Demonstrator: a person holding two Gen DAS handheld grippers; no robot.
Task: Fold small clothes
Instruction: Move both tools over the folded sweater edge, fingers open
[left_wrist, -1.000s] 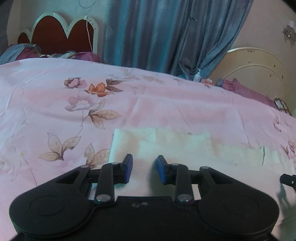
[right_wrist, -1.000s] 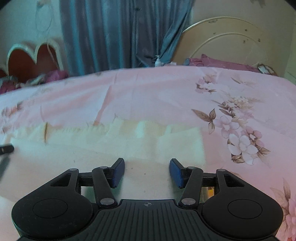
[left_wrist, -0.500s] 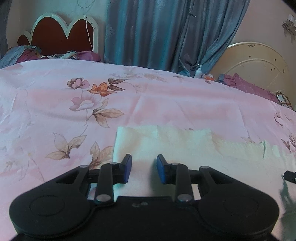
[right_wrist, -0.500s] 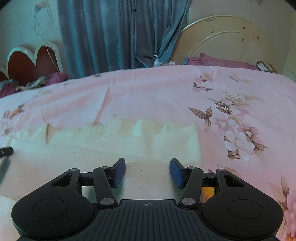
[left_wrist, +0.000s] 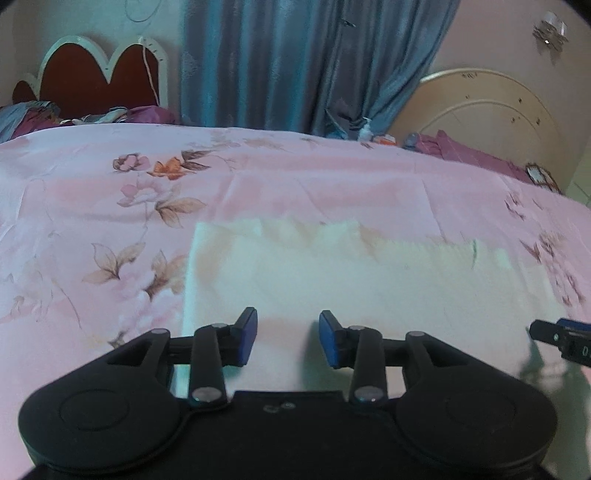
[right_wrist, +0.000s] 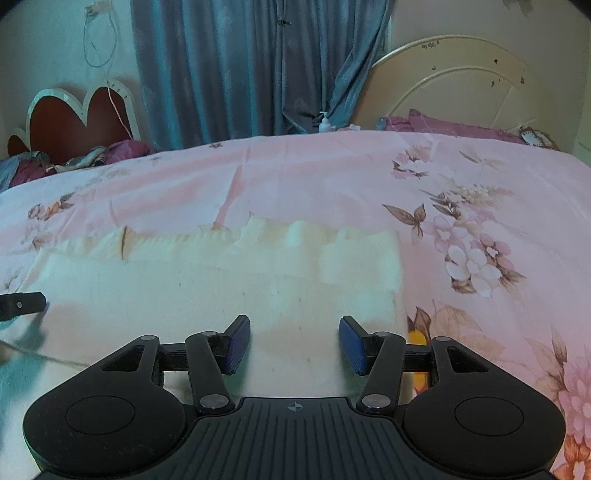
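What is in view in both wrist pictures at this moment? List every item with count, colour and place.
cream garment: one, pale cream, lying flat on the bedspread, far edge ruffled.
bedspread: one, pink with floral print, covering the bed.
curtain: one, blue-grey, hanging behind the bed.
scalloped headboard: one, dark red with white trim, far left.
arched headboard: one, cream, far right.
pump bottle: one, white, beyond the bed at the curtain foot.
purple bedding: one pile, by the arched headboard.
left gripper: one, black with blue fingers, jaws opening over the garment, nothing clamped.
right gripper: one, black with blue fingers, open over the garment.
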